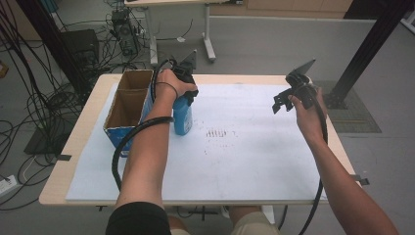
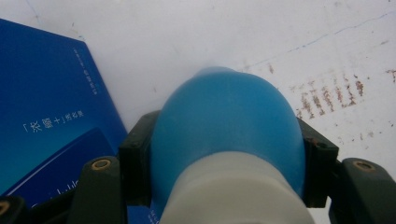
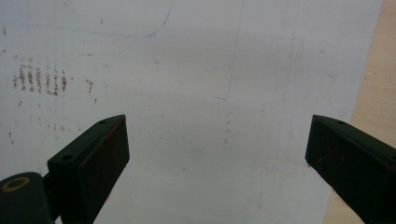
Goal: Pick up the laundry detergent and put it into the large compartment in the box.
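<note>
A blue bottle (image 1: 183, 116) with a white cap stands upright on the white sheet (image 1: 235, 156), right beside the open box (image 1: 128, 108). My left gripper (image 1: 188, 93) comes down on it from above and is shut on it near the top. In the left gripper view both black pads press the sides of the blue bottle (image 2: 227, 130), with its white cap (image 2: 238, 191) nearest the camera. My right gripper (image 1: 284, 100) hangs above the right part of the sheet, its jaws wide open with nothing between them; its two pads (image 3: 95, 163) frame bare sheet.
The cardboard box, blue on the outside (image 2: 42, 116), stands at the table's left with its top open. Brown smudges (image 1: 216, 133) mark the sheet's middle. The wooden table edge (image 3: 378, 93) shows beyond the sheet on the right. Cables and stands crowd the floor behind.
</note>
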A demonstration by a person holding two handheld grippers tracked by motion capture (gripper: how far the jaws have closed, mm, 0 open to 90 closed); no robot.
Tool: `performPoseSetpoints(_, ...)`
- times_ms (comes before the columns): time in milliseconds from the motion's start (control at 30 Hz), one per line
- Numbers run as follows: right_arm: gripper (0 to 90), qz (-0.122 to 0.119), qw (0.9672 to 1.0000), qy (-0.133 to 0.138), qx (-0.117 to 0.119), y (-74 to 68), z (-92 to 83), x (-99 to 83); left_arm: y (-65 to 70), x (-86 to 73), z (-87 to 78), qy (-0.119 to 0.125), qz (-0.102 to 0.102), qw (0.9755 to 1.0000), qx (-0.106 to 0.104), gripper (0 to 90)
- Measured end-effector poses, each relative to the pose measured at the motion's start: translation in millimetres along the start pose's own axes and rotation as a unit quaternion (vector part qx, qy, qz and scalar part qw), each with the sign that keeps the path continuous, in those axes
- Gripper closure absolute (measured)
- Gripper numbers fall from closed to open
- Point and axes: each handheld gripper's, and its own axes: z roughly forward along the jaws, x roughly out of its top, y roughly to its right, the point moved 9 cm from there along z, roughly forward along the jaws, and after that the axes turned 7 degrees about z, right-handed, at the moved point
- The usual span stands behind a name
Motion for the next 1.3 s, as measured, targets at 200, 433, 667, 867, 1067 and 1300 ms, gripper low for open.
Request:
performPoseSetpoints(200,6.4,-0.003,1.0000,0.000,-0.001,-2.1,0.4,-0.3,0.0,-0.7,-0.1,0.002,0.004,1.0000,0.001,37.3)
performPoseSetpoints(433,6.5,-0.003,1.0000,0.000,-0.001,-2.4,0.5,-0.2,-0.2,-1.0,-0.1,0.003,0.006,1.0000,0.000,37.3)
performPoseSetpoints(667,6.5,-0.006,1.0000,0.000,-0.001,-3.7,1.4,0.0,-0.2,-1.5,-0.2,0.004,0.006,1.0000,0.000,37.3)
performPoseSetpoints(867,6.5,-0.005,1.0000,0.001,-0.001,-4.0,1.1,0.0,-0.6,-1.6,-0.2,0.005,0.006,1.0000,-0.001,37.4)
performPoseSetpoints(1067,6.4,-0.005,1.0000,0.001,-0.001,-3.3,0.9,0.1,-0.6,-1.7,0.0,0.007,0.002,1.0000,-0.001,37.5)
performPoseSetpoints(1300,6.5,-0.004,1.0000,0.000,-0.001,-3.4,1.3,0.3,-0.5,-1.1,-0.1,0.004,0.002,1.0000,-0.001,37.5)
